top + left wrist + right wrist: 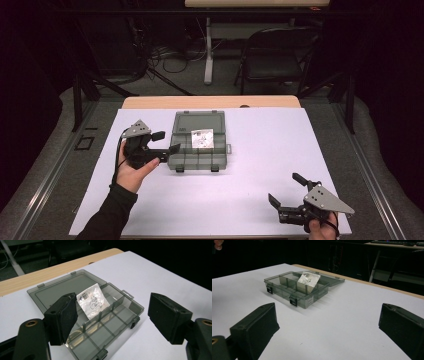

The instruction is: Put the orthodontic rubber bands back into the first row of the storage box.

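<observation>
A smoky grey compartment box (pixel 197 166) lies open in the middle of the white sheet, its lid (pixel 199 122) laid flat behind it. A small clear packet (pixel 202 138) with a printed figure leans in a back compartment against the hinge. My left gripper (pixel 168 142) is just left of the box, open, with one jaw tip near the box's left wall and nothing between the jaws. In the left gripper view the box (pixel 125 305) and packet (pixel 92 300) sit between the spread jaws. My right gripper (pixel 284 187) rests open at the front right, far from the box (pixel 287 291).
The white sheet (pixel 260 145) covers most of the table, and a strip of wooden tabletop (pixel 210 102) shows at the far edge. Beyond it stand a folding chair (pixel 277 55) and a table leg (pixel 208 50), with cables on the floor.
</observation>
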Tool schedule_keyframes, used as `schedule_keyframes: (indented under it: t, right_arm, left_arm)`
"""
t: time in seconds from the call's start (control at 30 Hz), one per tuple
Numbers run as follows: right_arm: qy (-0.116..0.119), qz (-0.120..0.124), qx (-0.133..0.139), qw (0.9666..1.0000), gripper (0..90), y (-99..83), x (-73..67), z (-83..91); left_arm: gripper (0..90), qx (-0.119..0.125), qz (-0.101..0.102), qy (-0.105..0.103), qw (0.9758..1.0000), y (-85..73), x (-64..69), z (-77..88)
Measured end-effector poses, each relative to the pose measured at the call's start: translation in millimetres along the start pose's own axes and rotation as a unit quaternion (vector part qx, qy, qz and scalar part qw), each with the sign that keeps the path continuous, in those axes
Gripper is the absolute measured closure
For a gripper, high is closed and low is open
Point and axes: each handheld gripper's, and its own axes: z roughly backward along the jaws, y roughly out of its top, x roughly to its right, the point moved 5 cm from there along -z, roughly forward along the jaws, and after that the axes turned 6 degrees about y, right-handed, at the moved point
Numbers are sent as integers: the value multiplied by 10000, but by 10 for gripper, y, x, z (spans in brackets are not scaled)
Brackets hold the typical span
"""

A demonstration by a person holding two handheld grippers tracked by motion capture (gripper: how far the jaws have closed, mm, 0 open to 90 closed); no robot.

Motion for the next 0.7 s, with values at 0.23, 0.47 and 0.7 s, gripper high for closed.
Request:
schedule_keyframes:
  t: [0.23,0.47,0.7]
  right_arm:
    - [1,18,-3,10000,14,2,-8,1]
    - [-6,20,1,10000,14,3,-7,7]
    - [-7,40,-8,10000,14,3,-6,7]
  left_arm:
    - [188,187,100,251,9995,-125,-36,178]
    - [155,352,50,95,9993,-312,17,345]
    - [154,333,-30,87,9994,-555,54,418]
